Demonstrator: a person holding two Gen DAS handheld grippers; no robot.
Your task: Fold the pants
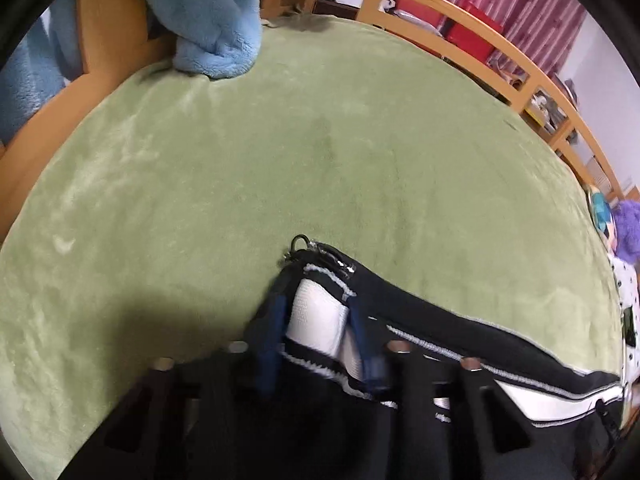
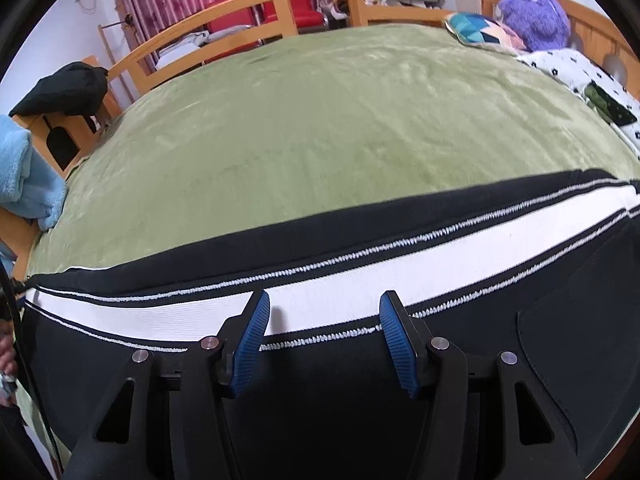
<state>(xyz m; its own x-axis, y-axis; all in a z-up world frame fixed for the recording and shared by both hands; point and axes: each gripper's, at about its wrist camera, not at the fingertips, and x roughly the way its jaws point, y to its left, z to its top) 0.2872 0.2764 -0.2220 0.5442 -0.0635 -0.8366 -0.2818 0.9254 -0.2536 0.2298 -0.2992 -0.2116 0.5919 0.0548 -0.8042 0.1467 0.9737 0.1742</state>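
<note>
Fingers of your left gripper (image 1: 320,332) pinch a bunched end of the black track pants (image 1: 460,332) at lower centre of the left wrist view, white side stripe squeezed between the blue pads. Your right gripper (image 2: 325,320) hangs spread above that stripe (image 2: 360,276), gripping nothing. The pants lie along the lower edge of the green blanket (image 2: 320,120); a blue fleece (image 1: 208,20) sits upper left.

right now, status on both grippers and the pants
Left gripper shut on pants end. Right gripper open over white stripe. Green blanket ahead bare.
</note>
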